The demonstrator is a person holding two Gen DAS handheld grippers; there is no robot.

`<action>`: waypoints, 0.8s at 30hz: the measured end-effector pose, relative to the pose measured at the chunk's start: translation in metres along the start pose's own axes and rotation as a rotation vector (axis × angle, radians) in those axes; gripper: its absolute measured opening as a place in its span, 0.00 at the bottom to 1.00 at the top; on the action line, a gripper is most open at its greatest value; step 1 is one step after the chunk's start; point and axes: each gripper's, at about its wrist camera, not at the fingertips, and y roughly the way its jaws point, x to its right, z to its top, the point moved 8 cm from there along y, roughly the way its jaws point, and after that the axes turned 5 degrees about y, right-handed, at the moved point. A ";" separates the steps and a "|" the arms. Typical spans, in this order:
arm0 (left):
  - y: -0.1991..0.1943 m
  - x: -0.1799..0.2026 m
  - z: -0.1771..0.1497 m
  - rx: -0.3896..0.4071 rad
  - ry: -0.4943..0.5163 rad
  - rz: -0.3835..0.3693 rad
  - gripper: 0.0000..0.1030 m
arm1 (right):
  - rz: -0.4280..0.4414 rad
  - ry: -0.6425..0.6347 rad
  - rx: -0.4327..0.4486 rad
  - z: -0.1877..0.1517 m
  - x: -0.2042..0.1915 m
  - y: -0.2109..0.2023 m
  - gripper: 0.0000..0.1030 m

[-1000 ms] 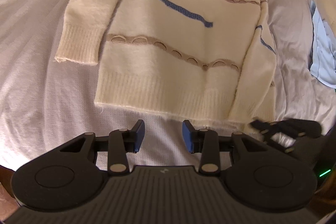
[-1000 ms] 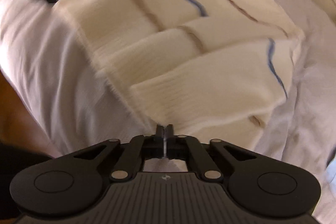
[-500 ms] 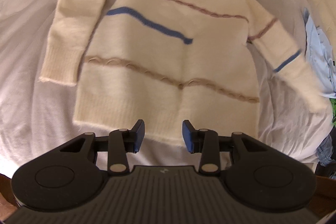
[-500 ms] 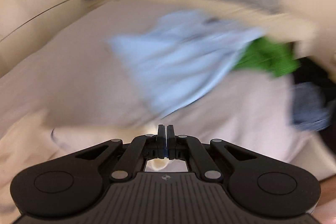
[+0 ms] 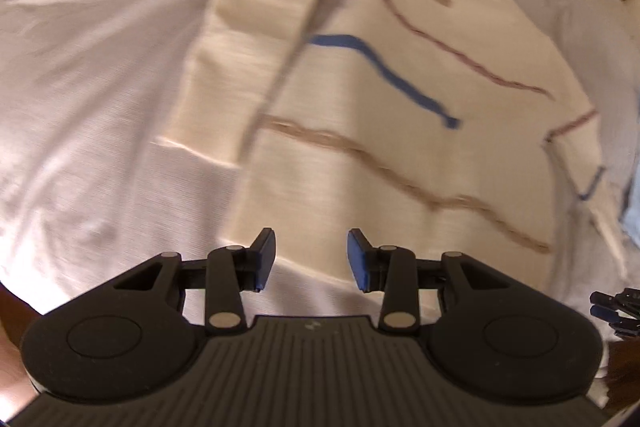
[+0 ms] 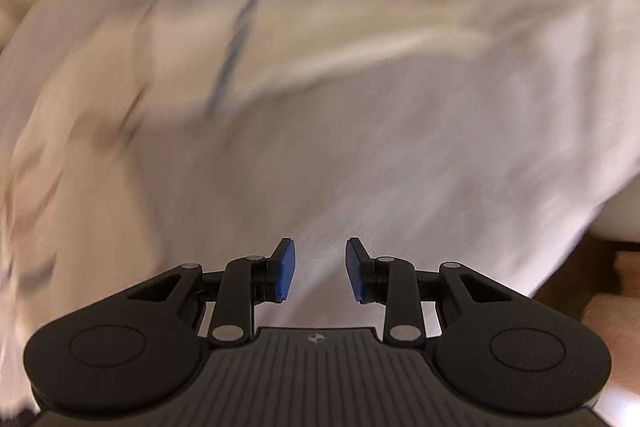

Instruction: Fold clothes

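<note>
The cream sweater point(image 5: 360, 131) is spread flat on the bed point(image 5: 100, 67) with no fold made, the left gripper point(image 5: 311, 263) is held narrow and empty, and the right gripper point(image 6: 320, 270) is opening on nothing.

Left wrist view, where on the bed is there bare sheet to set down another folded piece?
Bare sheet lies left of the sweater, beside its folded-in sleeve, and in a narrow strip below its hem. The right side is crowded: the other sleeve lies spread there against a light blue garment.
</note>
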 end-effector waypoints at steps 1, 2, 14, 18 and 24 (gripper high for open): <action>0.003 -0.008 0.002 0.003 0.018 0.020 0.33 | 0.016 -0.055 -0.034 -0.015 -0.022 0.006 0.33; 0.006 -0.016 0.005 0.005 0.038 0.036 0.33 | 0.032 -0.111 -0.068 -0.031 -0.044 0.013 0.34; 0.088 -0.027 0.020 0.008 0.785 0.168 0.35 | -0.008 -0.166 -0.115 -0.113 -0.152 0.036 0.51; 0.105 -0.022 0.012 0.040 1.002 0.168 0.38 | -0.068 -0.096 -0.127 -0.124 -0.149 0.042 0.52; 0.077 -0.057 0.067 0.099 0.784 0.035 0.05 | -0.121 -0.001 -0.107 -0.123 -0.151 0.038 0.56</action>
